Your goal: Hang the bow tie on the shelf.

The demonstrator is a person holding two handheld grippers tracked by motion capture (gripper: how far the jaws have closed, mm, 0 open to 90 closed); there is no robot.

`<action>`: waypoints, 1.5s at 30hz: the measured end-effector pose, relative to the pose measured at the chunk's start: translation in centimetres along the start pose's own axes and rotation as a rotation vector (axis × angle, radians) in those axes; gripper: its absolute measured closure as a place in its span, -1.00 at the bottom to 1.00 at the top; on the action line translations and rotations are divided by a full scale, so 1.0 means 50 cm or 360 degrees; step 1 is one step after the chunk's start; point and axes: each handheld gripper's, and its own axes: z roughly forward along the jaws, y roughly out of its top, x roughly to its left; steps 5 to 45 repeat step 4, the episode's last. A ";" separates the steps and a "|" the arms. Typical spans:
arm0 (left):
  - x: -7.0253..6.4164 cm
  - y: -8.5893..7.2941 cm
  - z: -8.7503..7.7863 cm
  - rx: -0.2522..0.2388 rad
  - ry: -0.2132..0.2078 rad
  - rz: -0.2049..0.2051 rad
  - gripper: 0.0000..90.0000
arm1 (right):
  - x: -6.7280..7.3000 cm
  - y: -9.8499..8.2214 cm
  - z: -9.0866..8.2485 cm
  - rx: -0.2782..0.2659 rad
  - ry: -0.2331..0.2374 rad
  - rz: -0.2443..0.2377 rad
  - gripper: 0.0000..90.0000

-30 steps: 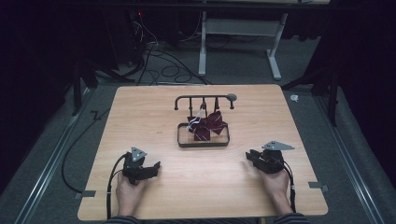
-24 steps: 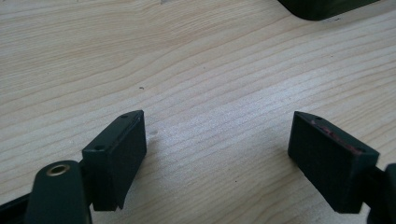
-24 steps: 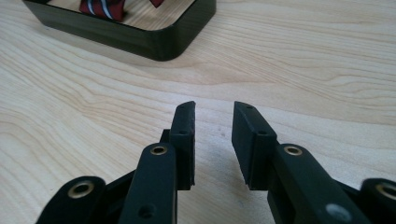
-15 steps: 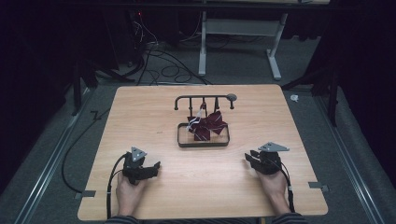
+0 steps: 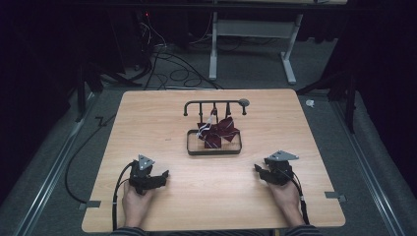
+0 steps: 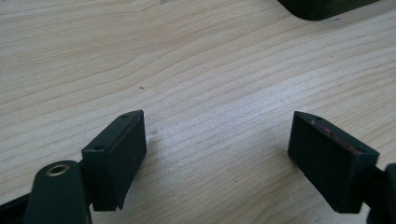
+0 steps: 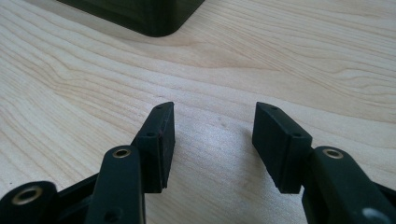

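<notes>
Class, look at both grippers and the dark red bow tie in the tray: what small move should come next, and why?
Probably the right gripper should ease forward toward the bow tie in the tray. Its jaws have just been opening and hold nothing, the left gripper also sits open on the table, and the tie lies ungrasped below the rack.

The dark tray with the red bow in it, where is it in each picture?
High view: the tray sits mid-table, beyond both grippers.
Left gripper view: its corner pokes in top right.
Right gripper view: its corner fills the top left.
Shared landmark: the wooden table.
</notes>
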 end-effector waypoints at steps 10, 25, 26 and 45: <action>0.000 0.000 0.000 0.0000 0.0000 0.0000 -0.56 | 0.000 0.000 0.000 0.0002 0.0001 0.0000 0.11; 0.000 0.000 0.000 0.0000 0.0000 0.0000 -0.56 | 0.000 0.000 0.000 0.0002 0.0001 0.0000 0.11; 0.000 0.000 0.000 0.0000 0.0000 0.0000 -0.56 | 0.000 0.000 0.000 0.0002 0.0001 0.0000 0.11; 0.000 0.000 0.000 0.0000 0.0000 0.0000 -0.56 | 0.000 0.000 0.000 0.0002 0.0001 0.0000 0.11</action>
